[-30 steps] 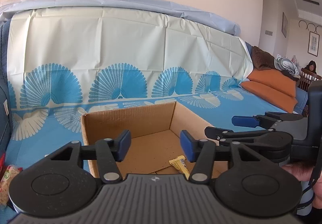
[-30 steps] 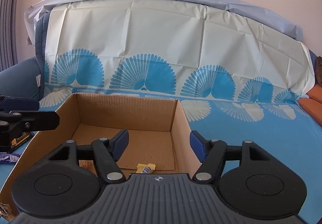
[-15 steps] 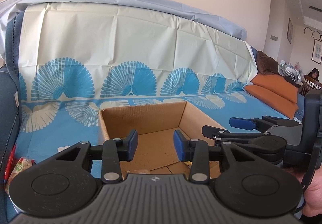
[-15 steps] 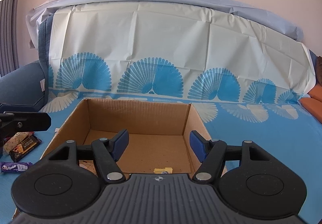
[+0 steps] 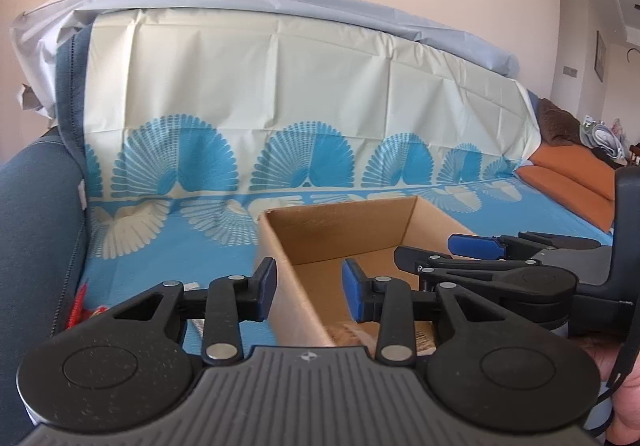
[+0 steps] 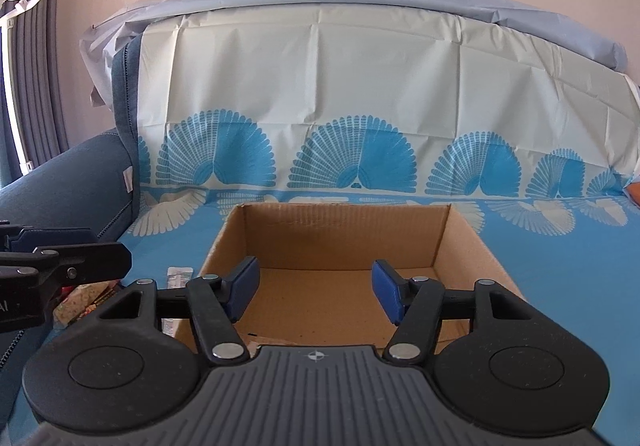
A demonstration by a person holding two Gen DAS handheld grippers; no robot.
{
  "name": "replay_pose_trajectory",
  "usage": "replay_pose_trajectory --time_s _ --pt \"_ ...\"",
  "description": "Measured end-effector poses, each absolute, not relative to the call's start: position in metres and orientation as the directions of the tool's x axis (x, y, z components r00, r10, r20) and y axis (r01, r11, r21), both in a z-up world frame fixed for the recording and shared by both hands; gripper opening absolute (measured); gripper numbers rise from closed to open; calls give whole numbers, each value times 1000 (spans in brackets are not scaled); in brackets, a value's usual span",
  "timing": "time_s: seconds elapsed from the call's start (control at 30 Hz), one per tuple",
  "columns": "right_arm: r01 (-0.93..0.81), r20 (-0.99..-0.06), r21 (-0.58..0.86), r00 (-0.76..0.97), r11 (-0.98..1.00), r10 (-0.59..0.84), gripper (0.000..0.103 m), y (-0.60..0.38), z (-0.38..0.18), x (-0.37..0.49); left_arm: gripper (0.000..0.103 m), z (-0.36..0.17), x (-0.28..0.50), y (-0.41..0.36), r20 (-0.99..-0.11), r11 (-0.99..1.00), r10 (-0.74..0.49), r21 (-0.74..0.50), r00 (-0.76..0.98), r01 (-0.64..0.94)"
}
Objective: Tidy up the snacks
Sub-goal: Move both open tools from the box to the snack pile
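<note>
Left wrist view: the left gripper is seen with jaws apart, just narrowed, nothing gripped; the left wall of the cardboard box shows between them. Snack packets lie at far left on the blue patterned cover.

Right wrist view: the right gripper is held spread, just narrowed, empty, above the box. Snacks are noted left of it.

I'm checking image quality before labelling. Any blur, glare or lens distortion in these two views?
Left wrist view: sofa cover bows from fisheye, cardboard box near edge is slightly blurred. Right wrist view: sharp, evenly daylit, no glare; same bowing.
</note>
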State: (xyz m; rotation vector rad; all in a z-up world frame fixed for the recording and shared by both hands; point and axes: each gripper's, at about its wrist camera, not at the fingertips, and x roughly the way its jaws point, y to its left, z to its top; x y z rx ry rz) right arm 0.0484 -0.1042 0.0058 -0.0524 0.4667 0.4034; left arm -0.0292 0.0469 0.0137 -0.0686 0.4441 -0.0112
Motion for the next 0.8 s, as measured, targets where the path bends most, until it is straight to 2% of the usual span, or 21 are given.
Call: replay_pose_trajectory --time_s 0.1,0.2,0.3,0.43,0.5,0.57,0.63,0.73,0.8 --pt "-404 -450 71 803 912 391 51 -93 5 45 34 15 -36 57 -426 996 -8 -80 905 -29" --pt "-411 -453 104 791 906 411 39 -84 5 42 31 21 -40 76 -441 976 -47 -210 896 -52" --pt "-420 -451 125 782 899 429 32 -74 3 39 31 37 -42 78 -424 989 -23 -141 906 -40" --pt "-447 -439 135 773 884 458 31 -62 4 33 31 42 -40 87 -396 997 20 -54 918 -46" --pt "-457 -436 137 769 879 468 31 -57 3 31 31 29 -42 101 -398 994 62 -58 915 -93" --pt "-460 -437 143 765 876 473 31 -51 2 30 30 15 -37 118 -476 984 112 -69 873 -164" --pt "-470 -437 149 758 870 484 31 -45 1 27 30 12 -38 142 -493 959 174 -114 853 -261" --pt "-508 -427 149 741 848 519 31 -31 0 20 30 0 -45 180 -511 902 188 -247 839 -353" --pt "-539 -418 146 726 829 546 31 -20 0 15 30 -9 -43 196 -552 876 228 -243 802 -416"
